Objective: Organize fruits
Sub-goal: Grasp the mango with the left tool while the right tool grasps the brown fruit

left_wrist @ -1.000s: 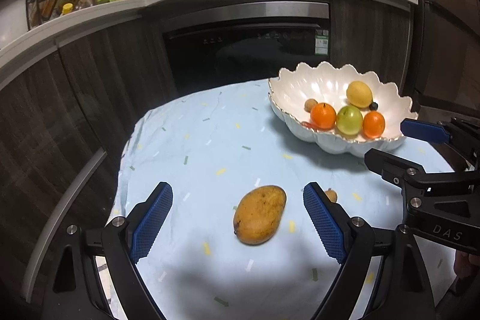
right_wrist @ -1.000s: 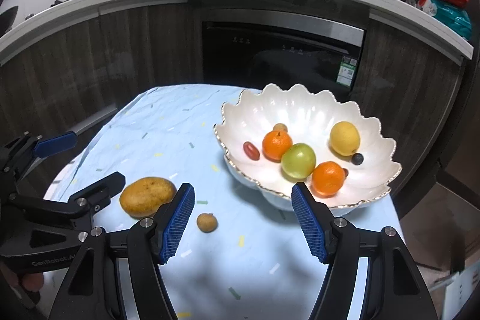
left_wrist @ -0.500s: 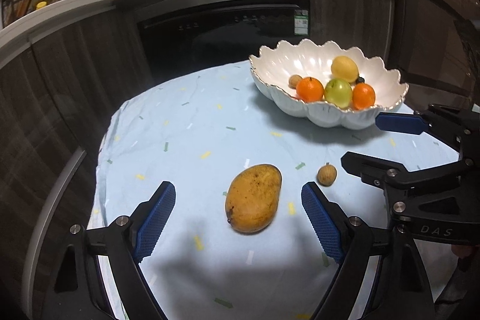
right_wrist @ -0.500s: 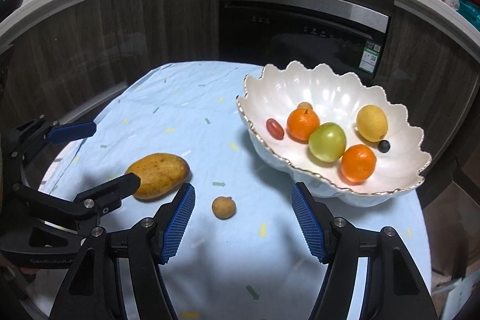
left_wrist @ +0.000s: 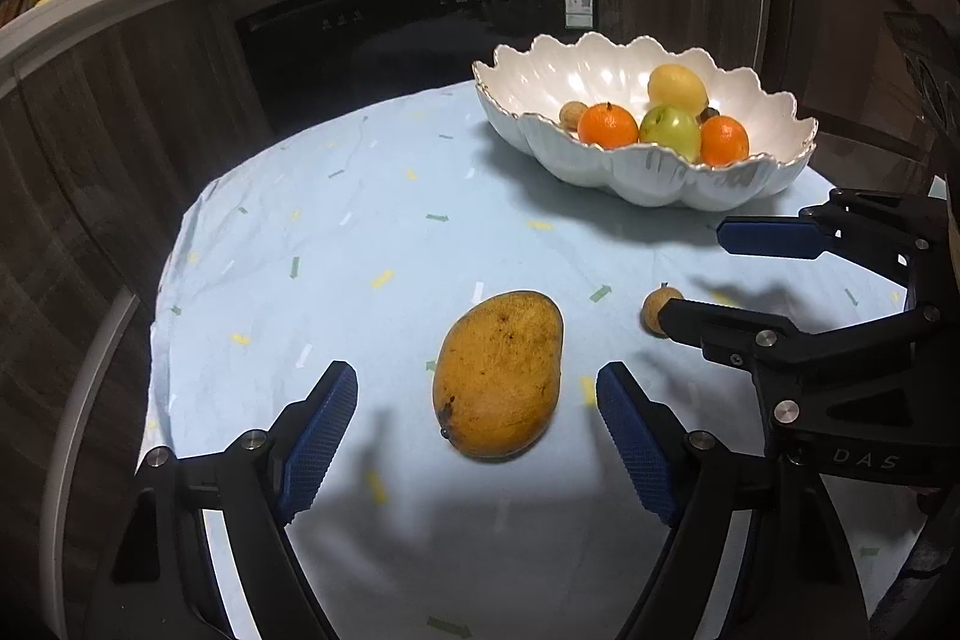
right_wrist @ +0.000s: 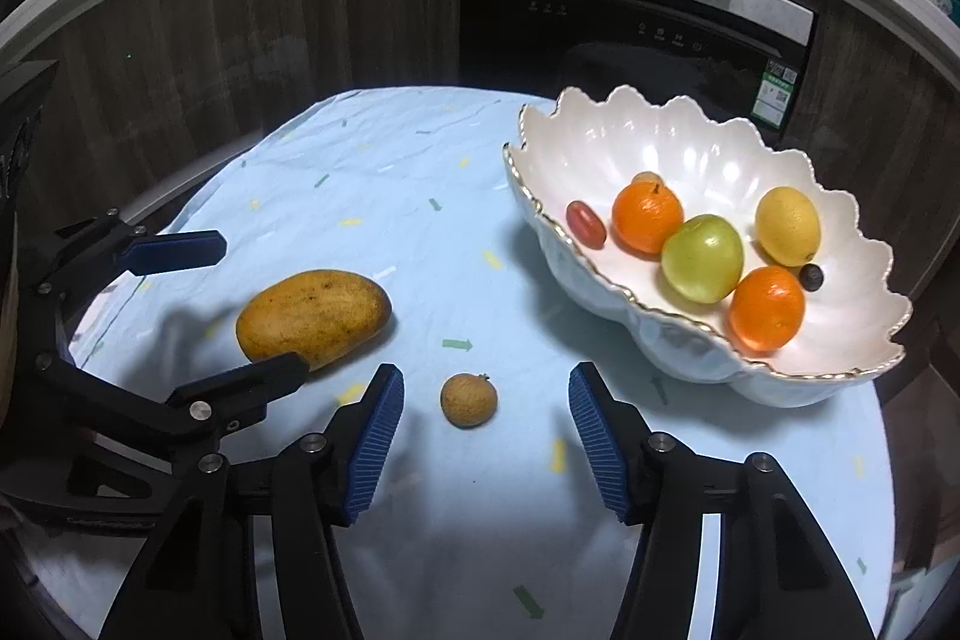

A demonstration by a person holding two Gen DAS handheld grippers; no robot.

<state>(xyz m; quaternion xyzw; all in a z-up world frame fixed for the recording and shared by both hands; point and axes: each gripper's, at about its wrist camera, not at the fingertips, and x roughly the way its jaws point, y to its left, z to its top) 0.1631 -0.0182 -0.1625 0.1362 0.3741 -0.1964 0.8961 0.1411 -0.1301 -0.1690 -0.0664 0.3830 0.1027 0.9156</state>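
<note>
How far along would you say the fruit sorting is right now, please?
Done: two oranges, a green apple, a lemon and some small fruits sit in the white bowl. In hand: nothing gripped; the left gripper, closing, frames the mango, and the right gripper, closing, frames the small brown fruit. Left: those two.

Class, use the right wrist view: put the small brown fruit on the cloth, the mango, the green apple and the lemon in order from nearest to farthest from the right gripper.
From the right gripper:
1. Small brown fruit, on the cloth between the open jaws.
2. Mango, on the cloth to the left.
3. Green apple, mid-bowl, to the right.
4. Lemon, towards the bowl's far right.
</note>
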